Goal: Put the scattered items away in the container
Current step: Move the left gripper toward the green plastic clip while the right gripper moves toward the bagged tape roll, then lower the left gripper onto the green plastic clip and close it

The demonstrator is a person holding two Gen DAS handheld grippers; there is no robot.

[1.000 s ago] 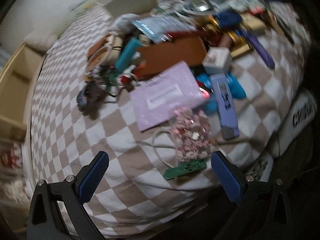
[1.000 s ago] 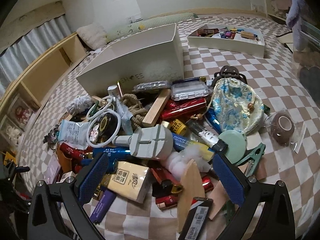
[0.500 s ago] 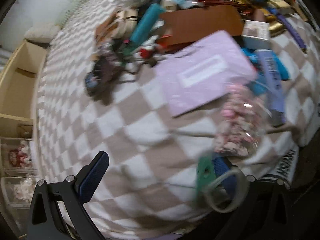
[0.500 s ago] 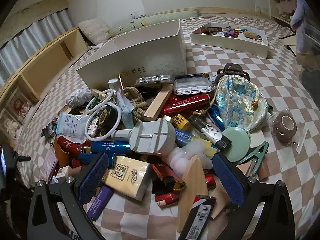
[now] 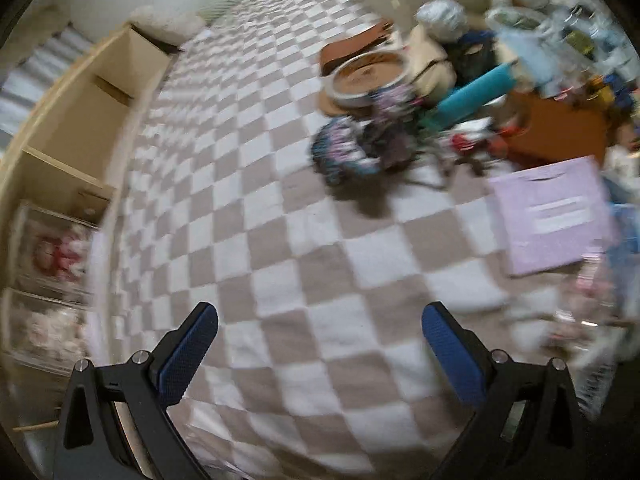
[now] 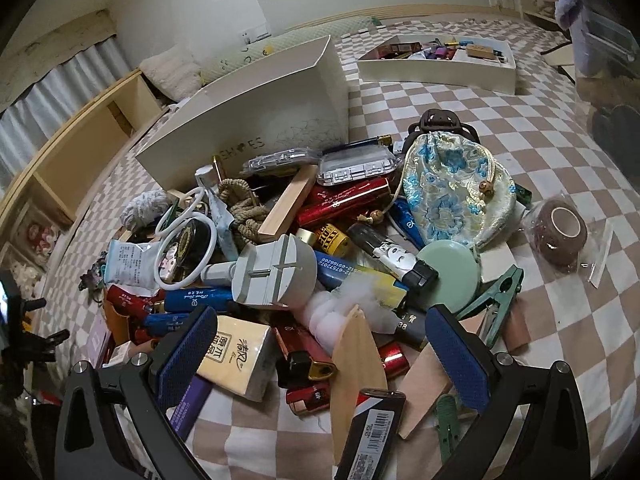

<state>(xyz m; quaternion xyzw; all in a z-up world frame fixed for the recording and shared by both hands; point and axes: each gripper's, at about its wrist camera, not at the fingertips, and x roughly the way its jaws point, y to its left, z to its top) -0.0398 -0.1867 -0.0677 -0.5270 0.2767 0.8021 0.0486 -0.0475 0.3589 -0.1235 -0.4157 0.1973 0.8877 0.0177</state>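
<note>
Both sets of tongs are standing wide open and gripping nothing. The right tongs (image 6: 320,354) are hovering low over the near edge of the heap, at the bottom centre of the right wrist view, with a pale wooden wedge (image 6: 357,364) and a yellow tissue pack (image 6: 236,356) lying between and just beyond the blue pads (image 6: 188,356). The left tongs (image 5: 320,354) are pointing at bare checkered blanket (image 5: 280,272); that view is blurred, with a purple packet (image 5: 556,216) at the right edge and a dark patterned pouch (image 5: 344,152) near the middle.

The scattered items are piled in the centre of the right wrist view: a grey round tool (image 6: 276,272), a blue floral brocade pouch (image 6: 452,176), a mint-green disc (image 6: 448,276), a green clip (image 6: 496,292), red tubes and lighters. The container, a white shoe box (image 6: 256,124), is standing in the upper left, touching the far side of the heap; a second white tray (image 6: 436,68) already holding things is sitting at the upper right.

The step in hand looks like choosing a first item to pick. The next move probably calls for lowering 1 pair of tongs onto something on top and loose, such as the wedge, squeezing shut, then carrying it over the pile to the box.
</note>
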